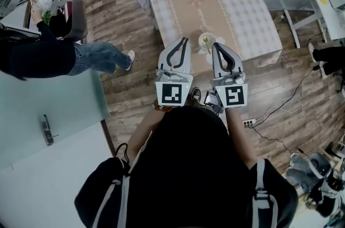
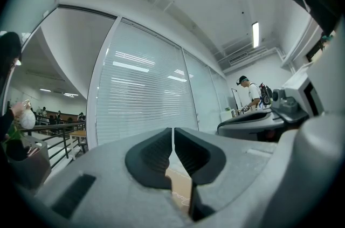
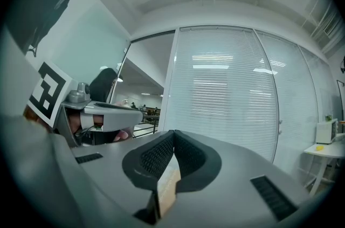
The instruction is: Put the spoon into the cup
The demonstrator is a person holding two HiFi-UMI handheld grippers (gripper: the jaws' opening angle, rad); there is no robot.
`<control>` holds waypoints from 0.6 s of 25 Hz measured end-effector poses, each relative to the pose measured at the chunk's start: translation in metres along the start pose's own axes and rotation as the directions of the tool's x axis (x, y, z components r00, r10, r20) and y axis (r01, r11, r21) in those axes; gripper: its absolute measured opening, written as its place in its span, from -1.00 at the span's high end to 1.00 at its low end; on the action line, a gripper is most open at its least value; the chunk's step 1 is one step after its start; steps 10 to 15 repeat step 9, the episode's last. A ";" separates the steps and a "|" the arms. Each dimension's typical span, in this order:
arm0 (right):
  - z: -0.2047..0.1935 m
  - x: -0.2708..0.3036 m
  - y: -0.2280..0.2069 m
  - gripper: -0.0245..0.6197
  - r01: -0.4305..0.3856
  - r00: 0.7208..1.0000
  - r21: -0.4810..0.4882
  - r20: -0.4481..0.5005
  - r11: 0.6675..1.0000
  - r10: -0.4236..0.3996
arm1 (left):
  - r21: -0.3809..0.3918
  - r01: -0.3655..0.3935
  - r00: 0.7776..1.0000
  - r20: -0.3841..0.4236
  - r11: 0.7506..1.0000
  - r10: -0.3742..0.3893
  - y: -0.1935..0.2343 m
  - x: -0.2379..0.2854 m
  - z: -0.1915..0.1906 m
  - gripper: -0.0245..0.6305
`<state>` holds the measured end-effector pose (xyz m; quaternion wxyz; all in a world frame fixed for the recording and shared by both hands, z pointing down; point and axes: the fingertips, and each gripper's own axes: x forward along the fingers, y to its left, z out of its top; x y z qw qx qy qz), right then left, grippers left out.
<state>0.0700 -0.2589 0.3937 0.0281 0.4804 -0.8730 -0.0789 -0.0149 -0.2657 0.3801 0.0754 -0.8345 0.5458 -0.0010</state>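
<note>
In the head view a white cup (image 1: 207, 40) stands on the near part of a small table (image 1: 237, 11) covered with a beige checked cloth. A thin golden spoon (image 1: 207, 47) shows against the cup; I cannot tell whether it stands in it or lies across it. My left gripper (image 1: 185, 39) is held just left of the cup and my right gripper (image 1: 215, 45) just right of it, both above the table's near edge. Both point up at blinds and ceiling in their own views. The left gripper (image 2: 172, 131) and right gripper (image 3: 173, 134) each have their jaws pressed together with nothing between.
A person in a dark top and jeans (image 1: 91, 57) sits at the left beside a railing. A glass surface with a dark handset (image 1: 47, 130) lies at the lower left. A power strip (image 1: 249, 123) and cables cross the wooden floor on the right.
</note>
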 end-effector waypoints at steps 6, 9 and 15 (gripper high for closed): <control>-0.002 0.000 0.000 0.90 -0.008 1.000 0.004 -0.006 1.000 0.008 | -0.008 -0.007 1.000 -0.004 1.000 0.007 0.000 0.000 -0.001 0.84; -0.002 -0.001 0.001 0.90 -0.011 1.000 0.006 -0.010 1.000 0.011 | -0.001 -0.008 1.000 -0.013 1.000 0.008 0.000 -0.001 -0.002 0.84; -0.002 -0.001 0.001 0.90 -0.011 1.000 0.006 -0.010 1.000 0.011 | -0.001 -0.008 1.000 -0.013 1.000 0.008 0.000 -0.001 -0.002 0.84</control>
